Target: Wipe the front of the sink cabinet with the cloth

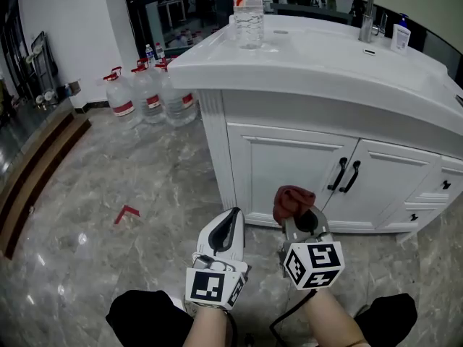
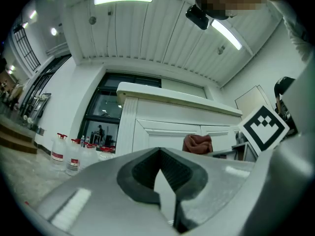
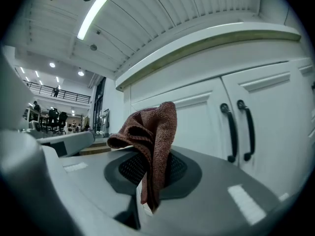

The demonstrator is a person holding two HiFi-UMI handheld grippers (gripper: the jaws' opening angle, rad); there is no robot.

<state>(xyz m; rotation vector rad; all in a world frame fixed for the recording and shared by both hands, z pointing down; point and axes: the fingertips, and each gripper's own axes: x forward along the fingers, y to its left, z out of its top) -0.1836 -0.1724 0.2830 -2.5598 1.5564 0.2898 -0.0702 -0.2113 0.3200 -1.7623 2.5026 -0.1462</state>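
Note:
The white sink cabinet (image 1: 289, 165) stands ahead with two doors and black handles (image 1: 343, 175). A reddish-brown cloth (image 1: 291, 199) is pinched in my right gripper (image 1: 298, 217), which is shut on it a short way in front of the left door. In the right gripper view the cloth (image 3: 150, 136) sticks up from between the jaws, with the door handles (image 3: 238, 129) to its right. My left gripper (image 1: 228, 226) hangs beside it on the left, shut and holding nothing. In the left gripper view the jaws meet with nothing between them, and the cloth (image 2: 197, 143) shows beyond.
A clear water bottle (image 1: 248, 11), a tap (image 1: 370, 9) and a small white bottle (image 1: 400, 35) stand on the sink top. Several large water jugs (image 1: 148, 92) sit on the marble floor left of the cabinet. Drawers (image 1: 438, 190) are at the cabinet's right.

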